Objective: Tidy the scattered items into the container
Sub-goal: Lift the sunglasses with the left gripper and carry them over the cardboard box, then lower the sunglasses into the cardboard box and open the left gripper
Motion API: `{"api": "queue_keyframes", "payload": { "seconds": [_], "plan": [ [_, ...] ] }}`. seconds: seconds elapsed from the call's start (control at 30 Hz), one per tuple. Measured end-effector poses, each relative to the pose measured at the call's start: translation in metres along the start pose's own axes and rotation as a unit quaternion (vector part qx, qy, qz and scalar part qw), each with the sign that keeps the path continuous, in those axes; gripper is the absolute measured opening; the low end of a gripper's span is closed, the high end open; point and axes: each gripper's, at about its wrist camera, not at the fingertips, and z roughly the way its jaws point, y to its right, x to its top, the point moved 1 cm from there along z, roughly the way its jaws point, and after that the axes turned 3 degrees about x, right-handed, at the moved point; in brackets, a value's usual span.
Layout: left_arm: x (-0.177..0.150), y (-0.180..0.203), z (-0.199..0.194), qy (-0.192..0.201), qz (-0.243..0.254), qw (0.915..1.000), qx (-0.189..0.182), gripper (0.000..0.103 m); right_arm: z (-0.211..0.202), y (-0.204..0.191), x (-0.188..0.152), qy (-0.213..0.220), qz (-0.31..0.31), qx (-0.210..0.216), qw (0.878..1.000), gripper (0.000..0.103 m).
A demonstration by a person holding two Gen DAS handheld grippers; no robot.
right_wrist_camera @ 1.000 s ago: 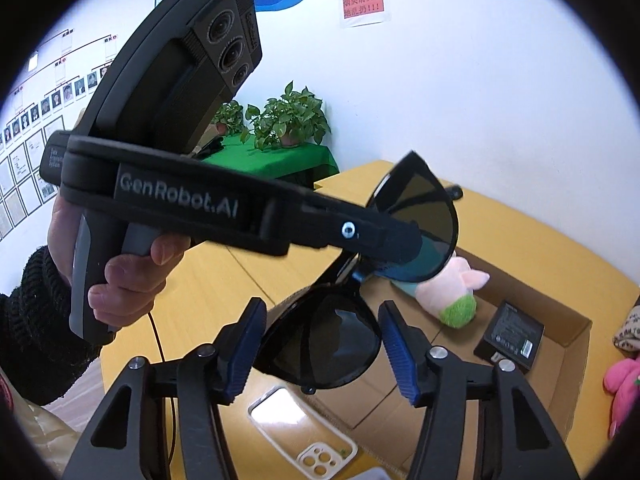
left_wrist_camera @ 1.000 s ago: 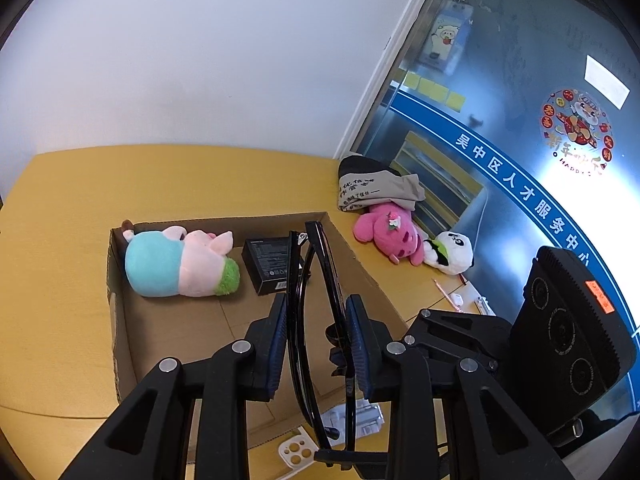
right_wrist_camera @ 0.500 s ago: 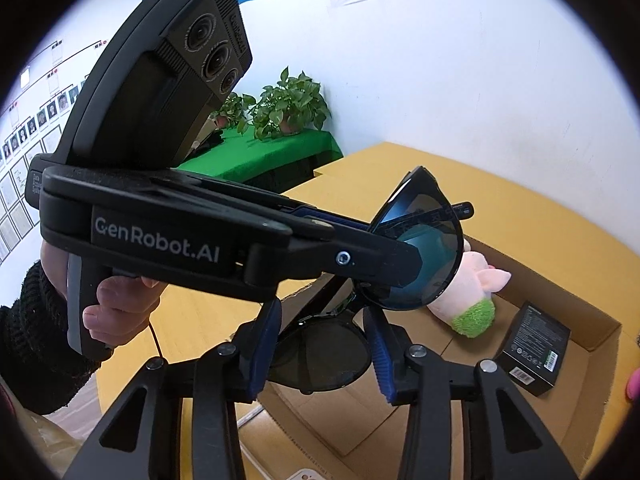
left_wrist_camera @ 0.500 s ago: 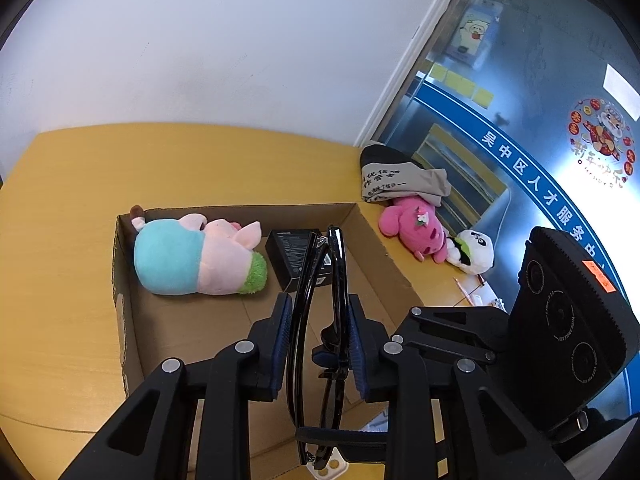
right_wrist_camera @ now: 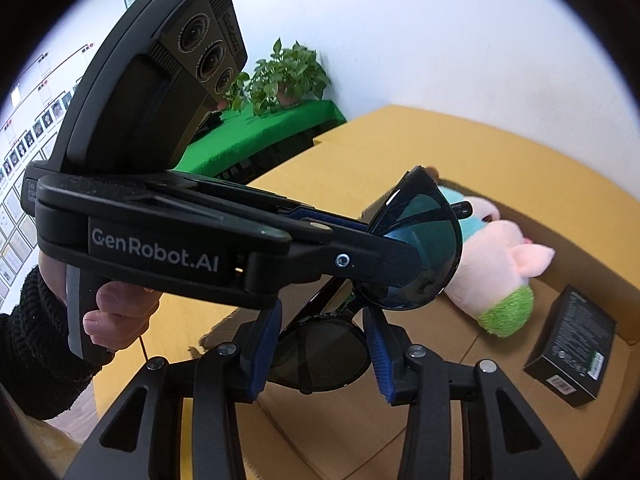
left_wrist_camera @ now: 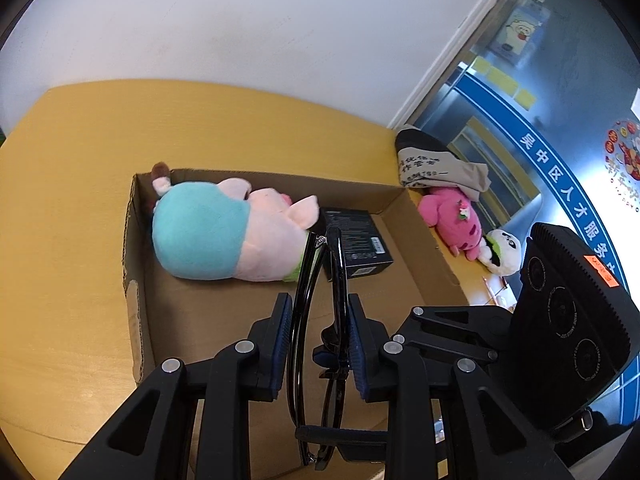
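A pair of black sunglasses (left_wrist_camera: 339, 272) hangs over the open cardboard box (left_wrist_camera: 136, 248). My left gripper (left_wrist_camera: 318, 320) is shut on it, with the folded frame pinched edge-on between the blue pads. In the right wrist view the left gripper (right_wrist_camera: 400, 264) clamps the upper lens (right_wrist_camera: 420, 240). My right gripper (right_wrist_camera: 322, 344) sits lower, its pads against both sides of the lower lens (right_wrist_camera: 320, 356). Inside the box lie a teal and pink plush pig (left_wrist_camera: 208, 236) and a small black carton (left_wrist_camera: 356, 240).
A pink plush (left_wrist_camera: 452, 216), a panda plush (left_wrist_camera: 500, 252) and a folded cloth (left_wrist_camera: 432, 160) lie on the yellow table (left_wrist_camera: 60, 200) right of the box, by a glass wall. A potted plant (right_wrist_camera: 288, 76) stands on a green table behind. A sleeved hand (right_wrist_camera: 116, 308) grips the left tool.
Both grippers have come down toward the box with the sunglasses. The right gripper's jaws have narrowed from a wide gap onto the lower lens. The box contents look nearer.
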Motion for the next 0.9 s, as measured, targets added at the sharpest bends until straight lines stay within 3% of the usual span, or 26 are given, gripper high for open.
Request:
{"api": "queue_keyframes", "payload": {
  "seconds": [0.27,0.63,0.9],
  "plan": [
    [-0.006,-0.038,0.044,-0.046,-0.051,0.9976,0.014,0.028,0.047,0.027,-0.008,-0.048,0.037,0.035,0.998,0.040],
    [-0.007,-0.064,0.090,-0.086,-0.058,0.9917,0.075,0.028,0.106,0.061,-0.009,-0.107,0.091,0.060,0.988,0.038],
    [-0.008,-0.070,0.101,-0.107,-0.061,0.9859,0.113,0.032,0.120,0.072,-0.013,-0.106,0.128,0.095,0.981,0.038]
  ]
}}
